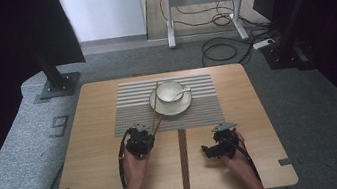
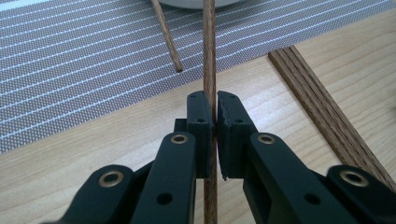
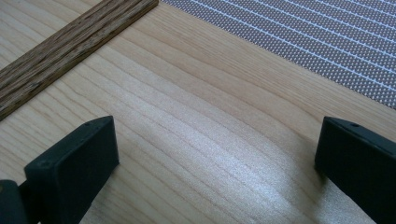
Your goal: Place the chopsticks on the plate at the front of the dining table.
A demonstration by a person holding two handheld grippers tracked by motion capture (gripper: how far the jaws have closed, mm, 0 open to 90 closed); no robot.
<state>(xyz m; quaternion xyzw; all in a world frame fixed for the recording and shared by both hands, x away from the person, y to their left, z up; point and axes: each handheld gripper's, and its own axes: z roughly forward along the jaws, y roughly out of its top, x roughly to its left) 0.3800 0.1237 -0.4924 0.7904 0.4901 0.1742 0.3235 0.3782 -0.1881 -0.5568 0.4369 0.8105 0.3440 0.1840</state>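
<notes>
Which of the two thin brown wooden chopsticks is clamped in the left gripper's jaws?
The thin brown wooden chopstick running straight between the left gripper jaws. The other wooden chopstick lies free, slanting across the grey striped placemat with its tip short of the jaws.

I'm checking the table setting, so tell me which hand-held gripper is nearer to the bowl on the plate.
Left. The left hand-held gripper sits just below the plate that carries the bowl, clamped on a chopstick pointing toward it. The right hand-held gripper rests farther back, open over bare table.
</notes>
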